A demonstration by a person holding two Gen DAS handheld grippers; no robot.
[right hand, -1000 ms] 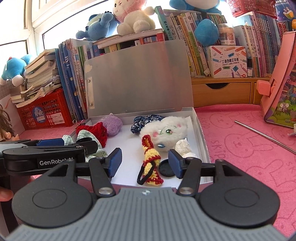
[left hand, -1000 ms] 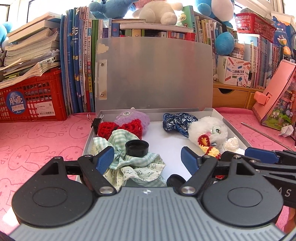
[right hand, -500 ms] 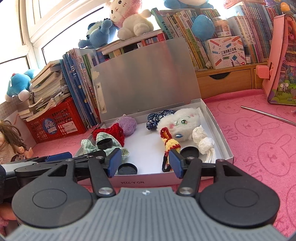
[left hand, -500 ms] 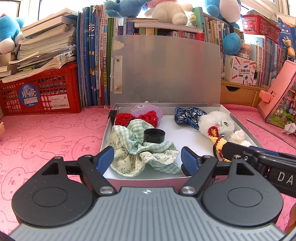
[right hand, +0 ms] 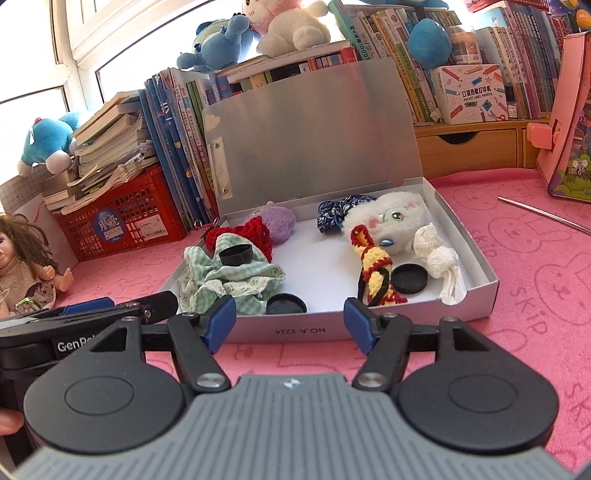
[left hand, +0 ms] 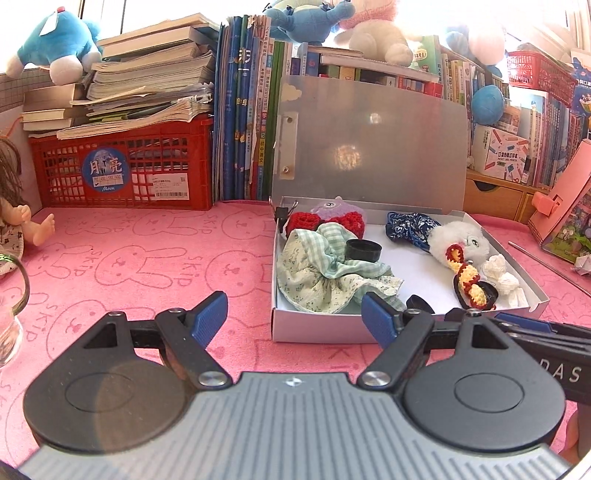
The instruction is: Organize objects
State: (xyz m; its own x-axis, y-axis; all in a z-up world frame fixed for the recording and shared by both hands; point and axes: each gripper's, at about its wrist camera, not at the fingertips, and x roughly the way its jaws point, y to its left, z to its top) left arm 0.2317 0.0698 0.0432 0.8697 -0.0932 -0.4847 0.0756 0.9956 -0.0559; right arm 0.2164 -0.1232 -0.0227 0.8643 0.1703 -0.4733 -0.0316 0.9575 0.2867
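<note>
A shallow white box [left hand: 532, 291] [right hand: 480, 291] lies on the pink mat with its lid [left hand: 369, 147] standing open. Inside are a green checked cloth [left hand: 321, 273] with a black cap [left hand: 364, 250] on it, red and purple crochet pieces [left hand: 343, 221], a blue patterned cloth [left hand: 410, 227], a white fluffy toy [right hand: 391, 221], a red-and-yellow crochet strip [right hand: 373, 266], white tissue [right hand: 439, 258] and two black lids [right hand: 409, 278]. My left gripper [left hand: 293, 314] is open and empty, just short of the box's front left corner. My right gripper [right hand: 290, 322] is before the front wall, its jaws opening with nothing between them.
A red crate [left hand: 122, 166] under stacked books, upright books [left hand: 247, 122] and plush toys [right hand: 291, 26] line the back. A doll [right hand: 26, 266] sits at the left. A pink case [left hand: 565, 206] and a metal rod [right hand: 543, 214] are to the right.
Both grippers have pulled back out of the box to in front of it, the left one also shifting left. The right jaws have spread wider.
</note>
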